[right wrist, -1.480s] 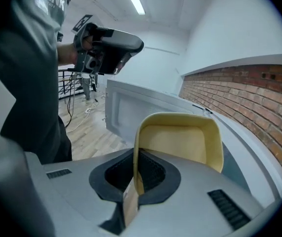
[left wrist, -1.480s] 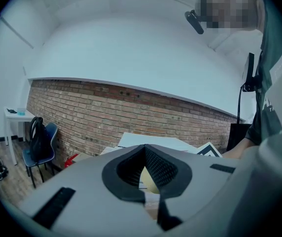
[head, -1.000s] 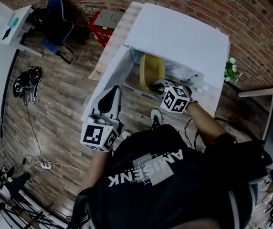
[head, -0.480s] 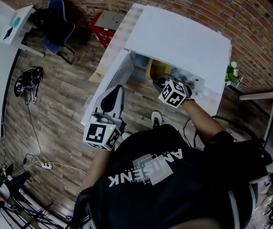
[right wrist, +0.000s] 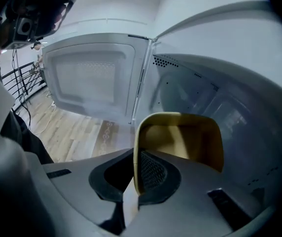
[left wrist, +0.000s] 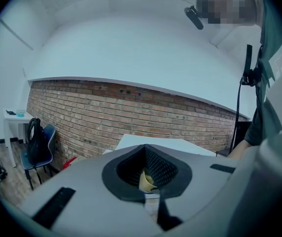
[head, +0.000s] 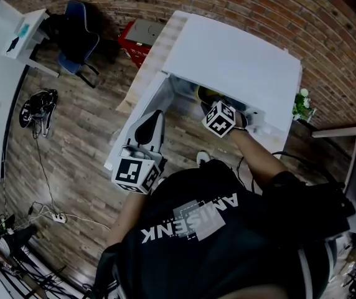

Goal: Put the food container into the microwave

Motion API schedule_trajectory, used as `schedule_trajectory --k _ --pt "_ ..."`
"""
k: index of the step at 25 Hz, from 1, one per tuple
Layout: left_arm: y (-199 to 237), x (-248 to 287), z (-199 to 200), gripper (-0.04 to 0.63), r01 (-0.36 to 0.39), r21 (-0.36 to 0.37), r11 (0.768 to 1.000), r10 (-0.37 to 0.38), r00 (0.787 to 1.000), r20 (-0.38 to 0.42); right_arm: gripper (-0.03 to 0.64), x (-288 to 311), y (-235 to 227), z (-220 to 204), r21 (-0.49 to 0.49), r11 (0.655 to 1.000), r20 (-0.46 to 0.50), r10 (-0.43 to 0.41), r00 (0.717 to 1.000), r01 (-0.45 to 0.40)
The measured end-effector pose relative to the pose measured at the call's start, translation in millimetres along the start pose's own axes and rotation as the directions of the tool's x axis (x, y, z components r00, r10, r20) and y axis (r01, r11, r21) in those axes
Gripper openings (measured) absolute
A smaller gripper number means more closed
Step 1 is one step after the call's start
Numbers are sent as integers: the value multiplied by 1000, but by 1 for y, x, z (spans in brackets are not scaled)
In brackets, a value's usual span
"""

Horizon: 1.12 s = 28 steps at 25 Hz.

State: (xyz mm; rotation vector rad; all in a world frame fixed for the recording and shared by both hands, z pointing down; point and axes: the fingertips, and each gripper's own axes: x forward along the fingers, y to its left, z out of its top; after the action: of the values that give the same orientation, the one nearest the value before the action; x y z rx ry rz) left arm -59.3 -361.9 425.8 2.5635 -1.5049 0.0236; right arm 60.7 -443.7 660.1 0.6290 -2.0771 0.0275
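Observation:
A white microwave (head: pixel 234 55) stands with its door (head: pixel 134 114) swung open to the left. My right gripper (head: pixel 210 106) reaches into the opening, shut on one wall of the yellow food container (head: pixel 206 95). In the right gripper view the container (right wrist: pixel 180 137) hangs tilted inside the white cavity (right wrist: pixel 210 98), its rim pinched by the right gripper (right wrist: pixel 138 174), with the open door (right wrist: pixel 89 78) at the left. My left gripper (head: pixel 148 129) hovers at the door's top edge. Its jaws (left wrist: pixel 148 174) stand together, a small yellowish bit showing between them.
The microwave sits on a light wooden table (head: pixel 150 48) against a brick wall (head: pixel 259 5). A red box (head: pixel 137 33), a blue chair (head: pixel 75 33) and a white desk (head: pixel 10 30) stand to the left. A small plant (head: pixel 300 95) is at the right, cables (head: pixel 38 108) on the floor.
My right gripper has carried the yellow container forward and down into the microwave's opening, so less of it shows from above. The left gripper has shifted slightly along the door.

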Motion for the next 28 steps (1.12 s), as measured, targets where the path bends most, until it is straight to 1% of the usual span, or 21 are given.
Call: schedule_trajectory --k 3,8,16,23,28 --pt "4 4 3 12 -10 7 1000 10 1000 2 43 9 -10 -2 3 1000 -28 -23 999 23" --pt "9 7 6 12 -16 22 1000 15 1000 10 43 27 -19 -14 -77 996 -92 -62 994 55" --pt "18 10 6 12 -12 28 1000 12 1000 10 43 37 -32 -11 -87 991 -119 -116 986 106" --pt "24 13 11 12 -6 52 999 6 1000 2 44 43 -37 -10 -113 981 -137 -171 976 156" --pt "26 10 12 12 0 48 999 0 1000 5 46 42 -38 -11 -125 975 -141 -202 969 185"
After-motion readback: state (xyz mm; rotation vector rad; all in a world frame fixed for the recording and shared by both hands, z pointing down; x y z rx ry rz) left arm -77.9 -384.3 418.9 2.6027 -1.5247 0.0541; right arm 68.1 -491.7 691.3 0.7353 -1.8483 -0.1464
